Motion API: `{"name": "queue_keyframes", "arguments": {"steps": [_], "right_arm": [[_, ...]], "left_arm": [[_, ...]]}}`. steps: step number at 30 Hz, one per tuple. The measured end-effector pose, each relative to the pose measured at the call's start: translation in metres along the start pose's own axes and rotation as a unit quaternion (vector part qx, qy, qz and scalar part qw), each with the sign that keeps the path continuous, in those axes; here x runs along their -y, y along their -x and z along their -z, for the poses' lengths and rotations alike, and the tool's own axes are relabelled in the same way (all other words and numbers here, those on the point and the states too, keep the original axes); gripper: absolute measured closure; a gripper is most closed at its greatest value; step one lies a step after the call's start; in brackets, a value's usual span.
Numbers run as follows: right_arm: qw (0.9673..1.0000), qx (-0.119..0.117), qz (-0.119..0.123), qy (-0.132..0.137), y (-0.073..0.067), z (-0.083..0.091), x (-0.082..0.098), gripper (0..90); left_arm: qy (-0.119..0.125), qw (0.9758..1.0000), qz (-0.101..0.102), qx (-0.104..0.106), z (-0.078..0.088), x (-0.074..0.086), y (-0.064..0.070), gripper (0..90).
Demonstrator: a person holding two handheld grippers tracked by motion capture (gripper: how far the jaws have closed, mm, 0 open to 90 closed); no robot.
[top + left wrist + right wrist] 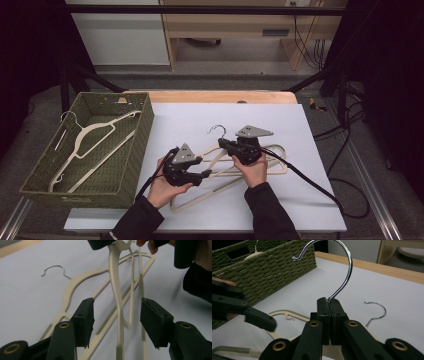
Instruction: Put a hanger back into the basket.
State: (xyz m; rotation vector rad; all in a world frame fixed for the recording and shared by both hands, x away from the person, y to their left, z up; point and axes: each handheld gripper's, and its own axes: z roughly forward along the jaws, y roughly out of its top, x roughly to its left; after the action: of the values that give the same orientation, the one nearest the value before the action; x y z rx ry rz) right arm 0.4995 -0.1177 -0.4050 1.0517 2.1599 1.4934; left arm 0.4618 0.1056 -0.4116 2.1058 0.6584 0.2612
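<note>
— Cream plastic, is that what the right gripper (328, 322) has hold of?

— Its jaws are pressed together on the neck of a lifted hanger (117, 292), right at the foot of the chrome hook (339, 270), which curls up above the pads. From the high view the right gripper (230, 146) sits near the centre of the white sheet (280, 125), a hand (255, 170) wrapped behind it.

— And the left gripper (116, 322)?

— Spread wide. The hanger's cream arm runs down between its two pads without touching either. In the high view the left gripper (202, 172) lies at about eight o'clock from the right one, close beside it.

— More hangers on the table?

— A second hanger (272, 162) lies flat on the sheet under the lifted one, its own small hook (375, 310) resting at roughly two o'clock from the clamped jaws in the right gripper view.

— The basket?

— A green woven basket (137, 145) stands at the sheet's nine o'clock edge, with another cream hanger (87, 137) lying inside it.
</note>
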Motion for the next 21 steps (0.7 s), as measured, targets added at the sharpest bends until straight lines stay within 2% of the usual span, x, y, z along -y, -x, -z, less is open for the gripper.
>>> {"name": "queue_keyframes", "arguments": {"steps": [2, 6, 10, 13, 14, 16, 17, 21], "right_arm": [[0.9999, -0.005, 0.011, 0.004, -0.001, 0.004, 0.001, 89.0], [0.9997, -0.016, 0.018, 0.01, -0.004, 0.013, 0.002, 88.9], [0.9993, -0.022, 0.024, 0.016, -0.007, 0.022, 0.003, 88.9], [0.9993, -0.023, 0.026, 0.017, -0.008, 0.026, 0.003, 88.6], [0.9992, -0.024, 0.026, 0.018, -0.008, 0.028, 0.004, 88.4], [0.9992, -0.029, 0.02, 0.021, -0.009, 0.031, 0.004, 87.7], [0.9991, -0.031, 0.02, 0.022, -0.009, 0.033, 0.004, 86.6], [0.9981, -0.048, 0.022, 0.031, -0.013, 0.045, 0.002, 76.5]], "left_arm": [[0.002, 0.9999, 0.013, 0.011, -0.008, -0.005, 0.0, 46.0], [0.0, 0.9995, 0.028, 0.017, -0.019, -0.012, 0.0, 55.7], [-0.007, 0.9989, 0.036, 0.03, -0.021, -0.015, 0.002, 72.4], [-0.005, 0.9983, 0.038, 0.044, -0.021, -0.015, 0.005, 80.5], [-0.005, 0.9985, 0.037, 0.04, -0.02, -0.016, 0.007, 82.8], [-0.003, 0.9988, 0.03, 0.038, -0.018, -0.016, 0.01, 83.4], [0.0, 0.9986, 0.033, 0.041, -0.017, -0.016, 0.012, 83.9], [0.016, 0.9989, 0.026, 0.035, -0.01, -0.019, 0.017, 85.9]]}}
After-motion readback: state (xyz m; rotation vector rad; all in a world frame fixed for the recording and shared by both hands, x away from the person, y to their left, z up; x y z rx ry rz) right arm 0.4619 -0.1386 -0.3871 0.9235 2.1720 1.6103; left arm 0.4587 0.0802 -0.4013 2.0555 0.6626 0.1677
